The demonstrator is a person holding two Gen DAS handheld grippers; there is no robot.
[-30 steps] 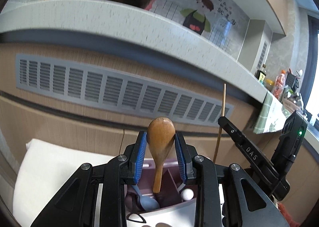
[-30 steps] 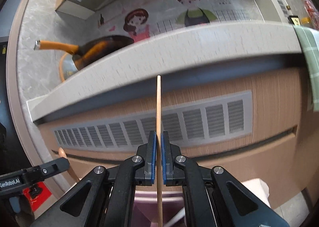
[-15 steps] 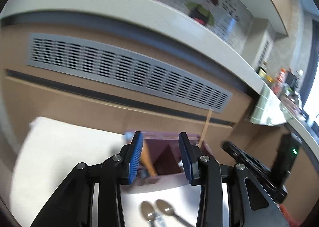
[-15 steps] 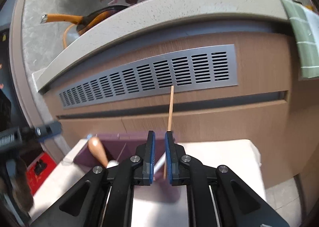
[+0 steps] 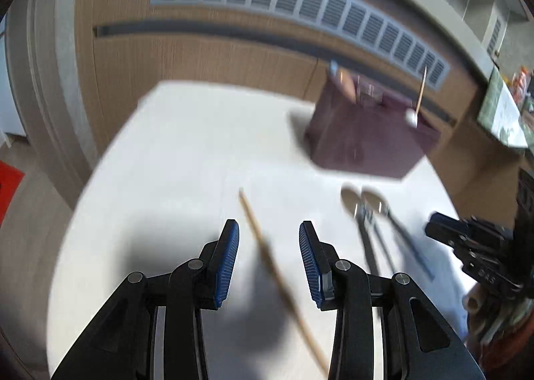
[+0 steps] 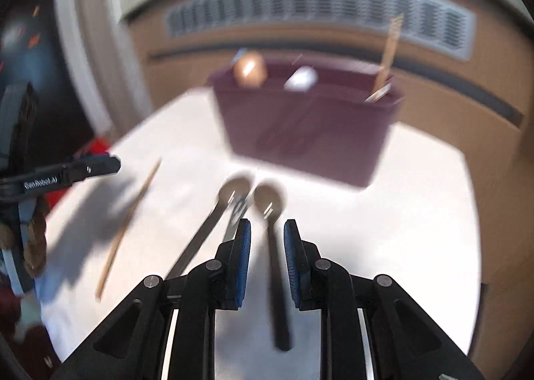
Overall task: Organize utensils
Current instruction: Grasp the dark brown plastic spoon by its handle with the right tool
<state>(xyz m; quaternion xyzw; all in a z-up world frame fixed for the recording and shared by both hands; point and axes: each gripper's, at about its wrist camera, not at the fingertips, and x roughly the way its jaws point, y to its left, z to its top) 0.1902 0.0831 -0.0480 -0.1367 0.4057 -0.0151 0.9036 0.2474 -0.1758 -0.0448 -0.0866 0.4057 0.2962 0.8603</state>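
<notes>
My left hand-held gripper [image 5: 269, 258] is wide open and holds nothing. A single wooden chopstick [image 5: 267, 254] lies flat on the white worktop [image 5: 173, 159], and it runs right through the gap between the blue pads [image 5: 230, 256]. I cannot tell if a pad touches it, because the picture is blurry.

My right hand-held gripper [image 6: 267, 258] is open too, but not as wide. It holds nothing. A dark spoon [image 6: 272, 213] lies on the worktop with its handle running between the two blue pads [image 6: 243, 259]. Its round bowl points toward the purple box [image 6: 310, 133]. A second spoon [image 6: 213, 216] lies just left of the first one, and something small and shiny sits between them that I cannot make out.

I can read white letters on the side of the left gripper in the right view. They look like "GenRobot.AI" [image 6: 40, 181]. In the left view there are pale letters on the right gripper, but they are too fuzzy to read.

The purple box stands at the far side of the worktop, beyond both spoons. In it I see a wooden spoon [image 6: 249, 70] at its left end, something white [image 6: 301, 78] in the middle, and another chopstick [image 6: 387, 56] standing up at its right end. Behind the box is a brown wall with a grey vent [image 6: 317, 9].
</notes>
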